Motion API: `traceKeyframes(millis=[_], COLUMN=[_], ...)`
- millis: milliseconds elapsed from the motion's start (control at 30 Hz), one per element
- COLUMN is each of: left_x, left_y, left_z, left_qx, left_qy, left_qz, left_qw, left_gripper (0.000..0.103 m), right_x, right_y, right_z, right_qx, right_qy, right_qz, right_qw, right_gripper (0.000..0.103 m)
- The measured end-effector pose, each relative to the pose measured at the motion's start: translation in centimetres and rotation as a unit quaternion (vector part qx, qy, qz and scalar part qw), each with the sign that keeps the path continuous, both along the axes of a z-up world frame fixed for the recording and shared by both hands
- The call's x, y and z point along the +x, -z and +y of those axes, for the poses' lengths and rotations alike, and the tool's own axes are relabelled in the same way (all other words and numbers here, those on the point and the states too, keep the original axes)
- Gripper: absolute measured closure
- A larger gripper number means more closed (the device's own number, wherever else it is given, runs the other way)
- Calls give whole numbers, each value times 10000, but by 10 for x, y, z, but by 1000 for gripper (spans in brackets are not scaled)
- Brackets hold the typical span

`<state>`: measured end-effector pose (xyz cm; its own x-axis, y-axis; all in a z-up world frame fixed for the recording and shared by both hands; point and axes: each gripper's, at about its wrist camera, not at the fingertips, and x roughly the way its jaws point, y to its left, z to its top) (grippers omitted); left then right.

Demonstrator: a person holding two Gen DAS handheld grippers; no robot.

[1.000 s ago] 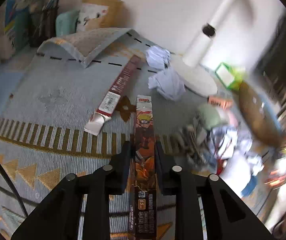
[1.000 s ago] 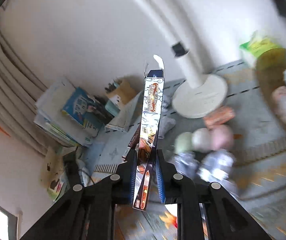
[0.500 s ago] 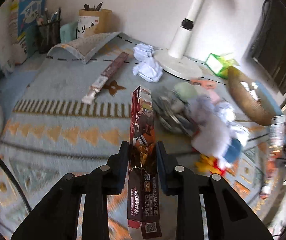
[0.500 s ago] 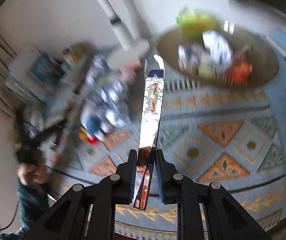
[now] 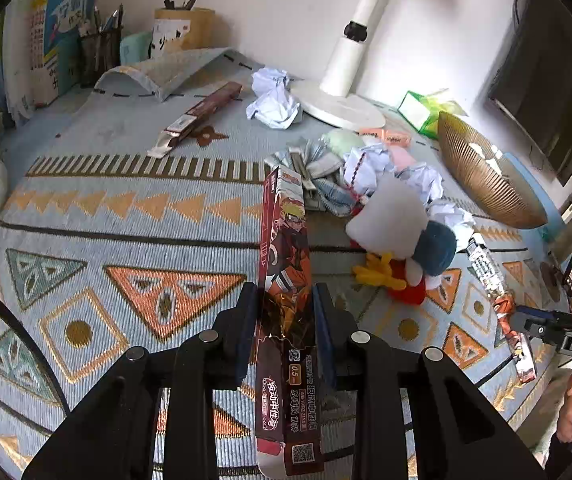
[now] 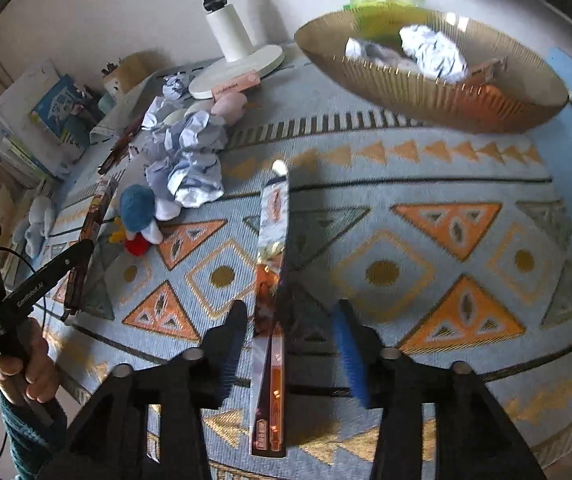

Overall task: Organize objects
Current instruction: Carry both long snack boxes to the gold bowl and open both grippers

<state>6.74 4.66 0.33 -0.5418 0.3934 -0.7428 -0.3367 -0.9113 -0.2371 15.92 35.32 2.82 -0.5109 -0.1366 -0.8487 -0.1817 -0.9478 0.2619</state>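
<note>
My left gripper (image 5: 284,300) is shut on a long maroon and orange cartoon-printed box (image 5: 286,240), held above the patterned mat (image 5: 126,220). In the right wrist view this gripper (image 6: 82,252) shows at the far left with its box (image 6: 96,212). My right gripper (image 6: 290,312) points down at the mat and its jaws are opening. A second, slim cartoon box (image 6: 272,240) stands between them, and neither blue pad (image 6: 349,356) presses on it. That box (image 5: 497,300) also shows at the left wrist view's right edge.
A gold ribbed bowl (image 6: 445,92) with crumpled paper stands at the back right. A plush duck (image 5: 405,240), crumpled paper (image 5: 274,104), a third box (image 5: 198,116) and a white lamp base (image 5: 341,108) lie on the mat. Books and pen cups (image 5: 98,52) line the back left.
The right gripper has swung down toward the mat and its jaws have parted from the slim box. The left gripper has carried its box nearer to the plush duck.
</note>
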Motion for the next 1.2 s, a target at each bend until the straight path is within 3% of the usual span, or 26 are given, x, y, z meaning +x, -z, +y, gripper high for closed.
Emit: traceKeyframes(millis=[167, 233, 267, 300, 333, 467, 500, 600, 700, 833, 933, 1067, 1200], left_x=[6, 7, 7, 6, 6, 9, 11, 18, 24, 23, 6, -24, -52], left_y=[2, 1, 1, 1, 1, -2, -6, -28, -63, -109, -133, -144, -140], left_z=[-1, 4, 6, 8, 11, 22, 23, 25, 42, 94, 144, 211, 265], left_qx=[9, -150, -213, -274, -352, -705, -617, -343, 0, 363, 758, 1070, 1264], left_qy=[-120, -140, -164, -197, -214, -147, -8, 94, 394, 1051, 1472, 1761, 1928], left_qz=[-67, -20, -7, 7, 22, -6, -120, 32, 294, 692, 705, 726, 523], left_qw=[9999, 9998, 9996, 9994, 9991, 9974, 9980, 9994, 9988, 9914, 9837, 9758, 9717], left_gripper=[78, 77, 77, 77, 77, 80, 81, 81, 81, 80, 80, 80, 80], right_x=[7, 8, 9, 12, 14, 19, 23, 32, 46, 59, 57, 43, 17], right_y=[0, 2, 3, 4, 3, 0, -3, -21, -47, -84, -114, -142, -144], right_z=[-19, -37, -45, -53, -55, -48, -39, -18, 7, 35, 60, 101, 136], right_qx=[419, 987, 1262, 1487, 1419, 728, 377, -241, -501, -387, -6, 286, 270], right_qy=[-105, -261, -299, -354, -415, -467, -459, -287, -104, 61, 611, 1424, 1951], right_qz=[116, 115, 115, 182, 220, 327, 432, 797, 1240, 1814, 2087, 2400, 2364], right_qw=[9990, 9947, 9915, 9881, 9888, 9957, 9973, 9961, 9910, 9826, 9761, 9598, 9515], right_gripper=[57, 59, 60, 72, 83, 86, 86, 86, 86, 86, 86, 86, 86])
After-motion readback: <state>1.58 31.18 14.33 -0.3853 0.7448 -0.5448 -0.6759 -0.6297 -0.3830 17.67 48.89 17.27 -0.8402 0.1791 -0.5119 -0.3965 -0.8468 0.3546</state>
